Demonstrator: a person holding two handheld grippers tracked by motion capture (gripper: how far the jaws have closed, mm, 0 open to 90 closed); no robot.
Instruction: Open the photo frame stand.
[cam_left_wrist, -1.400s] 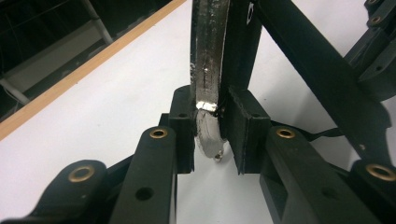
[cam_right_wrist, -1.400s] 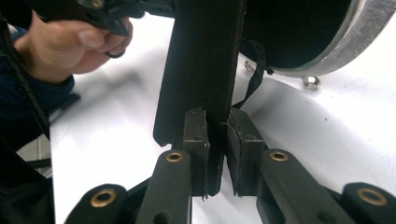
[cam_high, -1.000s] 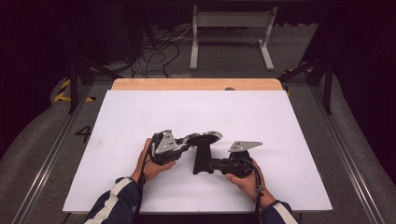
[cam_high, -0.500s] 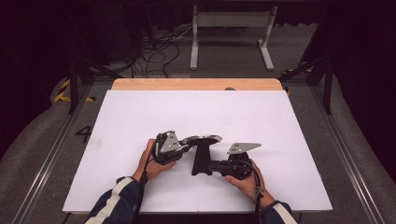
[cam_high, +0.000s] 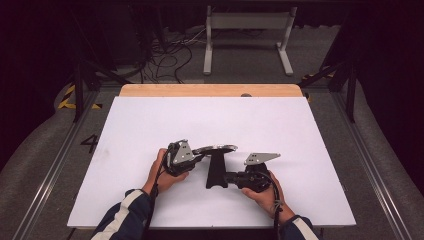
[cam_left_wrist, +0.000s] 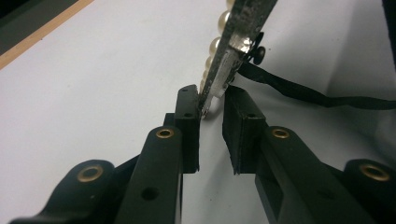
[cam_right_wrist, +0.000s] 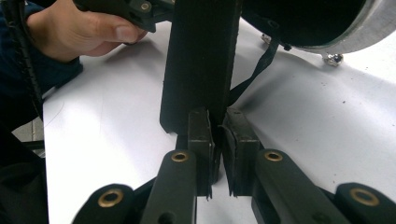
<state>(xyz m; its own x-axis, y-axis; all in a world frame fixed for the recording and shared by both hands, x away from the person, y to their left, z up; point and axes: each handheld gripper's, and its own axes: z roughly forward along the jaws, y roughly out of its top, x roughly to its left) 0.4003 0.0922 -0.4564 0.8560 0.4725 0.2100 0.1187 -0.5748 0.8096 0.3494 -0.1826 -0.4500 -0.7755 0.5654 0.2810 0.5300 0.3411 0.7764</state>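
A round silver-rimmed frame (cam_high: 218, 148) edged with pearls (cam_left_wrist: 219, 21) is held just above the white table (cam_high: 150, 125). Its black stand flap (cam_high: 216, 171) hangs down to the table, tied to it by a thin black ribbon (cam_left_wrist: 303, 91). My left gripper (cam_high: 198, 155) comes in from the left. Its jaws have just been closing and pinch the frame's rim (cam_left_wrist: 243, 28) between the pads (cam_left_wrist: 211, 100). My right gripper (cam_high: 230, 178) reaches in from the right and is shut on the flap's lower edge (cam_right_wrist: 201, 56), which stands between its pads (cam_right_wrist: 218, 123).
The person's left hand (cam_right_wrist: 79, 32) and the left gripper's black jaw (cam_right_wrist: 130, 9) sit just beyond the flap. A wooden strip (cam_high: 210, 90) borders the table's far edge. Cables and a white stand (cam_high: 247, 35) lie on the floor behind.
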